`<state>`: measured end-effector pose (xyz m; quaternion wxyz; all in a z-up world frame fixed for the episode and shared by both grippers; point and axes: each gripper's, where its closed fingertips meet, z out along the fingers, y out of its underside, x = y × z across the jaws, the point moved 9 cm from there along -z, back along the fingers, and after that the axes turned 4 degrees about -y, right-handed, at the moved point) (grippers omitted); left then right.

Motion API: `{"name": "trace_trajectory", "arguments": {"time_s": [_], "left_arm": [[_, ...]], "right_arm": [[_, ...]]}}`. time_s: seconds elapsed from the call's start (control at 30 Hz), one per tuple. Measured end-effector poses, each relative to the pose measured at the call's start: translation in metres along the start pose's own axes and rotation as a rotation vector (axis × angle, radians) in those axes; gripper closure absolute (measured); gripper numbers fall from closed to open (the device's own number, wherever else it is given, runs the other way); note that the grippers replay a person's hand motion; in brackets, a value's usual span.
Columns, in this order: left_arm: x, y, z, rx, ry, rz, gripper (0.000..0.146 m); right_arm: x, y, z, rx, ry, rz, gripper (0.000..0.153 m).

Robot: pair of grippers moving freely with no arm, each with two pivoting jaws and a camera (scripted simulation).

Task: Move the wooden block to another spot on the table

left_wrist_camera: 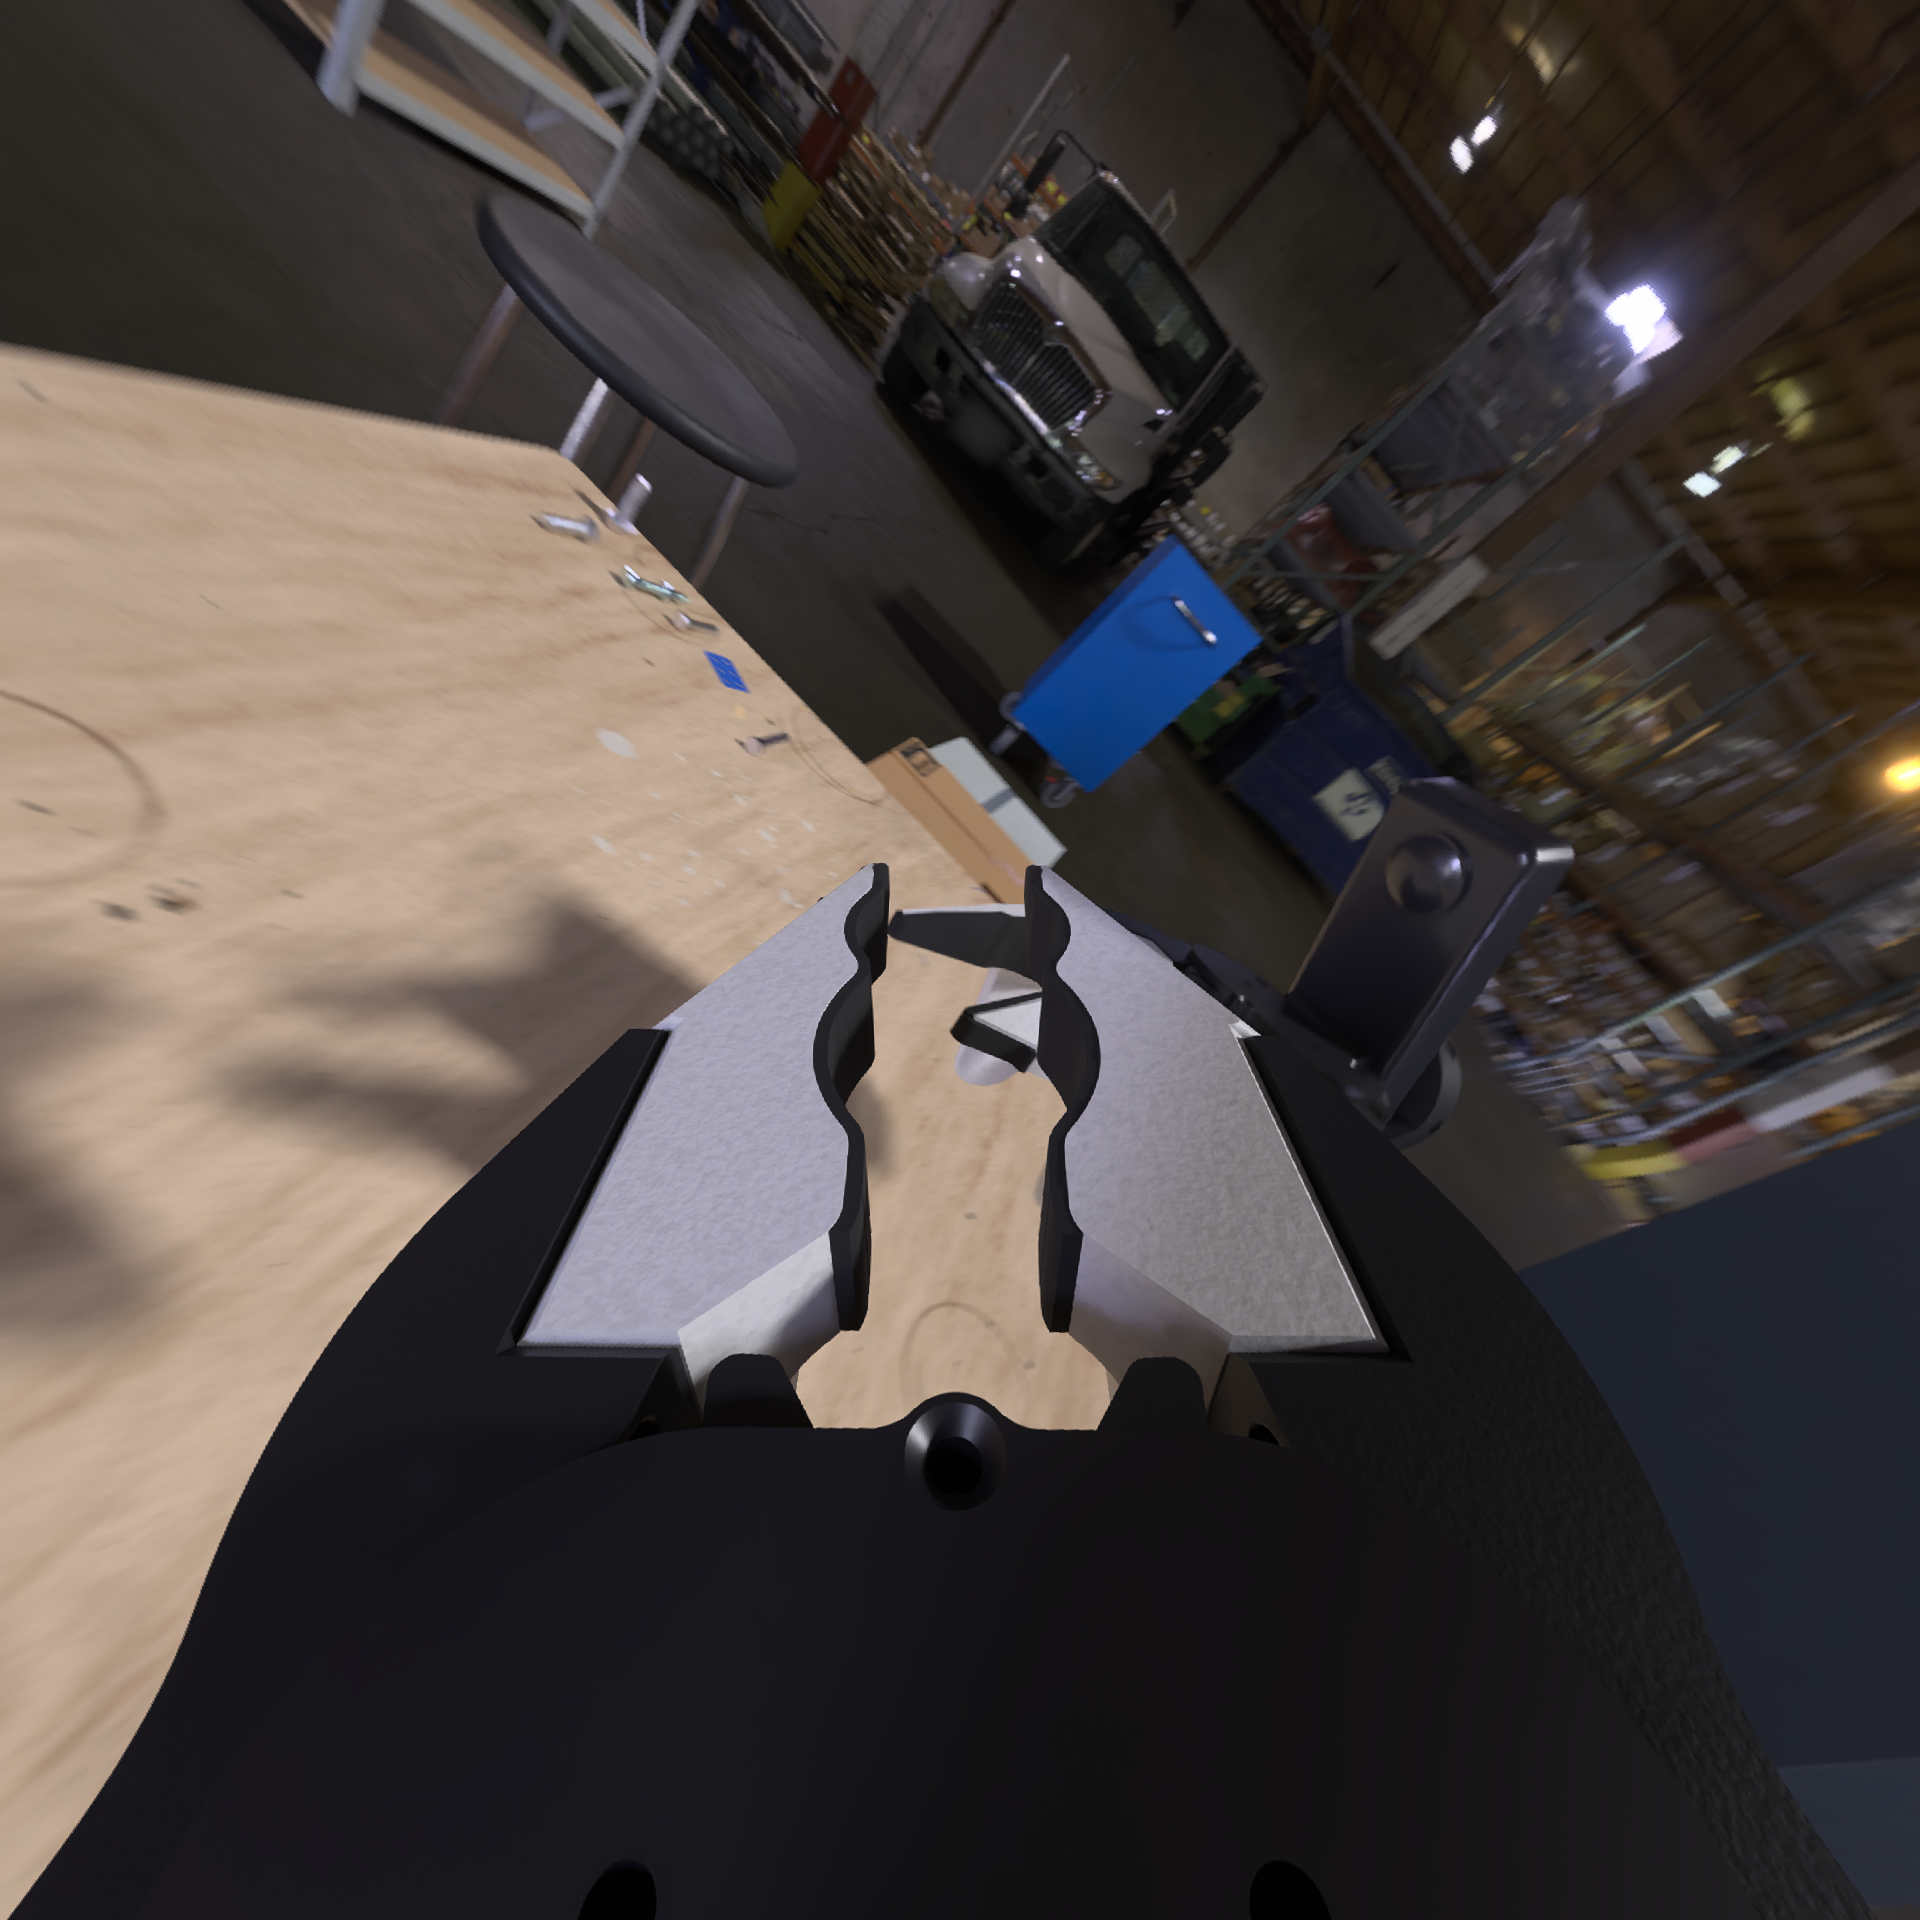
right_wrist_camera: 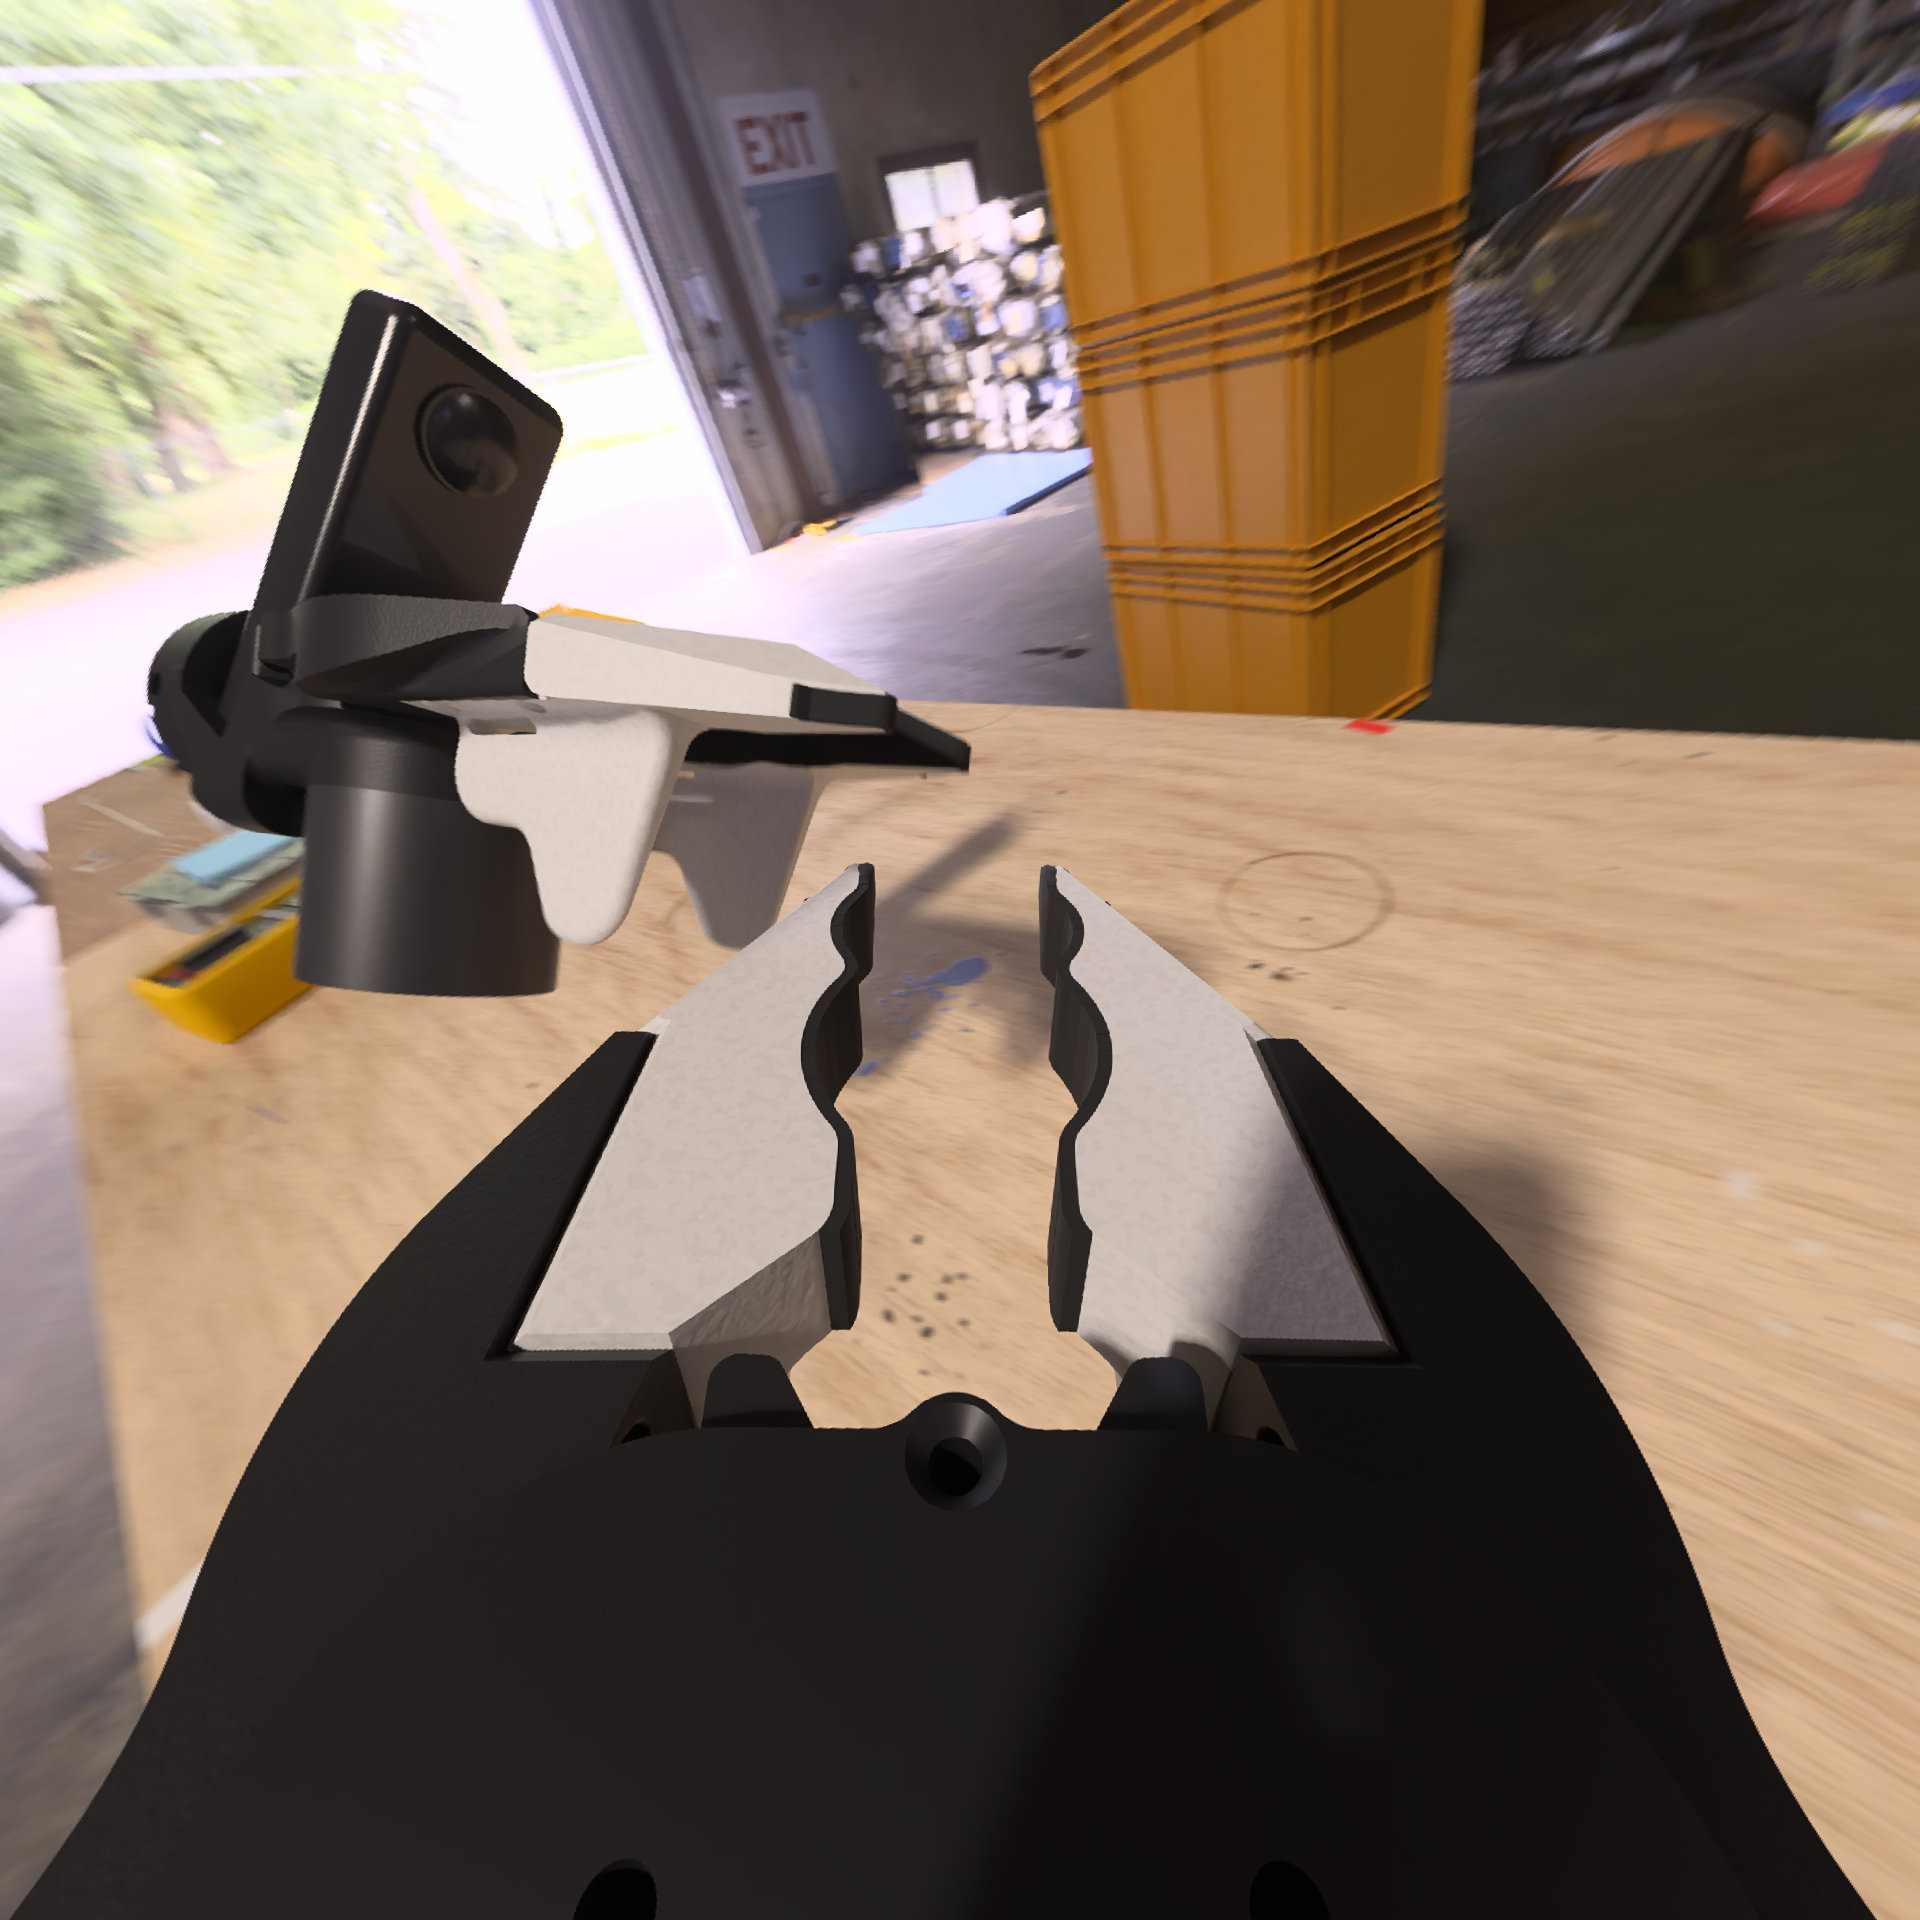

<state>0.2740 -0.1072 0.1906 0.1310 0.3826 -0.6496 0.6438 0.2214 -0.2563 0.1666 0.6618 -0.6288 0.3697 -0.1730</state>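
Above the table (right_wrist_camera: 1558,1039) | left tongs (left_wrist_camera: 956,894), right tongs (right_wrist_camera: 956,894) gape empty | block unseen

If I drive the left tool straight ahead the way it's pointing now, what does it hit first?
Probably the right tool: its fingertips sit just beyond the left tool, crossing its open gap above the table. Depth is unclear, so it may pass close. No wooden block shows in either view.
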Motion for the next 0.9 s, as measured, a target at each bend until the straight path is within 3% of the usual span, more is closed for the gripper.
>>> {"name": "trace_trajectory", "arguments": {"time_s": [0.13, 0.3, 0.63, 0.77, 0.9], "left_arm": [[0.007, 0.018, 0.028, -0.022, 0.087, -0.154, 0.12], [0.011, 0.034, 0.037, -0.026, 0.117, -0.232, 0.12], [0.012, 0.044, 0.037, -0.037, 0.131, -0.244, 0.12], [0.005, 0.041, 0.036, -0.088, 0.149, -0.244, 0.121], [-0.005, 0.031, 0.034, -0.145, 0.158, -0.112, 0.123]], "right_arm": [[-0.001, 0.004, -0.013, 0.006, 0.081, -0.083, 0.12], [-0.007, 0.016, -0.018, -0.012, 0.177, -0.126, 0.118], [-0.005, 0.02, -0.03, -0.046, 0.27, -0.182, 0.146], [0.005, 0.02, -0.033, -0.032, 0.196, -0.058, 0.15], [0.023, 0.021, -0.04, 0.012, 0.062, 0.158, 0.15]]}}
